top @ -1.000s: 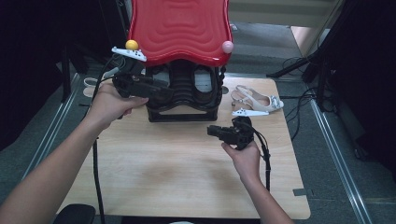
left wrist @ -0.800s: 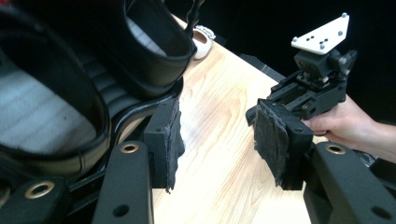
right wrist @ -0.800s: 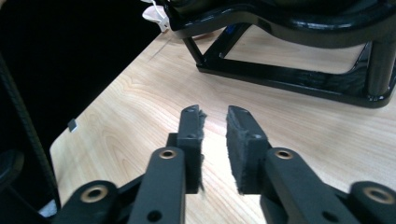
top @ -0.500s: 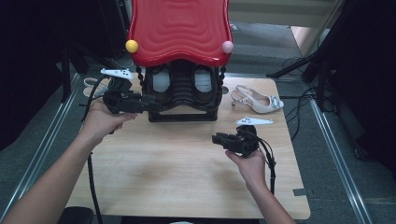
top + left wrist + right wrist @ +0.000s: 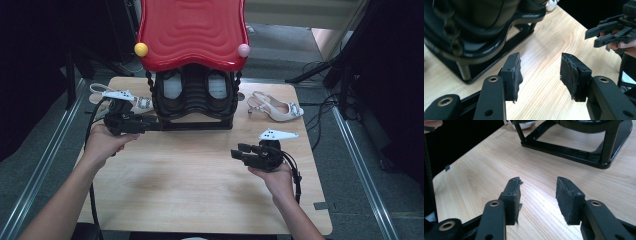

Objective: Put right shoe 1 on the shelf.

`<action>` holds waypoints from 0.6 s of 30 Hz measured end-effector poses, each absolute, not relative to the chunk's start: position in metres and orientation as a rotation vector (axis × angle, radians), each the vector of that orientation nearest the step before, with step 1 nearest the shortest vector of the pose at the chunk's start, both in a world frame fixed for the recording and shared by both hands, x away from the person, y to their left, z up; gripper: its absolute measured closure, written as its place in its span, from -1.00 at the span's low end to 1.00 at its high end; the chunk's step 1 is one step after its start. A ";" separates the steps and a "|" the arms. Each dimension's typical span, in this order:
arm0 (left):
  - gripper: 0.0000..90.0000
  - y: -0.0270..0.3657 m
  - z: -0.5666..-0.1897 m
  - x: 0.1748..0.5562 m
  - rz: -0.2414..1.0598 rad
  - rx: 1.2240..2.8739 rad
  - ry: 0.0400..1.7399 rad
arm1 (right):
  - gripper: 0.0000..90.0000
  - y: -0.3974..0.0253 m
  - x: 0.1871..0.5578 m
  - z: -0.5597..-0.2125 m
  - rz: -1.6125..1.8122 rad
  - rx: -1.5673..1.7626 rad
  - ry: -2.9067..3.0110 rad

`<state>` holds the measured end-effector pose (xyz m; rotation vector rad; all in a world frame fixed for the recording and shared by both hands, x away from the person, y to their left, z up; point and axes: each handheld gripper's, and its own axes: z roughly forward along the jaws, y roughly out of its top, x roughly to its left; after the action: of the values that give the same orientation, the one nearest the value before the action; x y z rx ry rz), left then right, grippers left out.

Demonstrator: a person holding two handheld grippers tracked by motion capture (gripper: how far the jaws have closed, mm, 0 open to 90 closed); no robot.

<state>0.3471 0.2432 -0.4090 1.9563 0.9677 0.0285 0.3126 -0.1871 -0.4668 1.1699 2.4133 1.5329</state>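
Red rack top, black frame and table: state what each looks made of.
Red top: probably moulded plastic; glossy, rippled, with highlights. Black frame: smooth, slightly shiny, plastic or coated metal; unclear which. Table: pale wood or wood-look laminate, matte, grain lines visible.

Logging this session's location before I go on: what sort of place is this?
Probably a lab or recording workspace, not a home: a bare wooden table between metal rails, loose cables on grey floor, and a black shoe rack under a red top.

A recording lab or studio is showing here: a pale wooden table [image 5: 200, 190] is standing between metal floor rails [image 5: 40, 170], with black cables [image 5: 320, 107] and dark stand legs [image 5: 320, 72] lying beside it.
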 end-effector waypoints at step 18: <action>0.88 0.290 -0.457 0.335 0.059 1.935 1.069 | 0.27 -0.190 0.316 -0.474 1.517 1.252 2.423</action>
<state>0.3350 0.2903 -0.4569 1.9347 1.0686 0.0591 0.3155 -0.1900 -0.4738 1.2517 2.4234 1.5166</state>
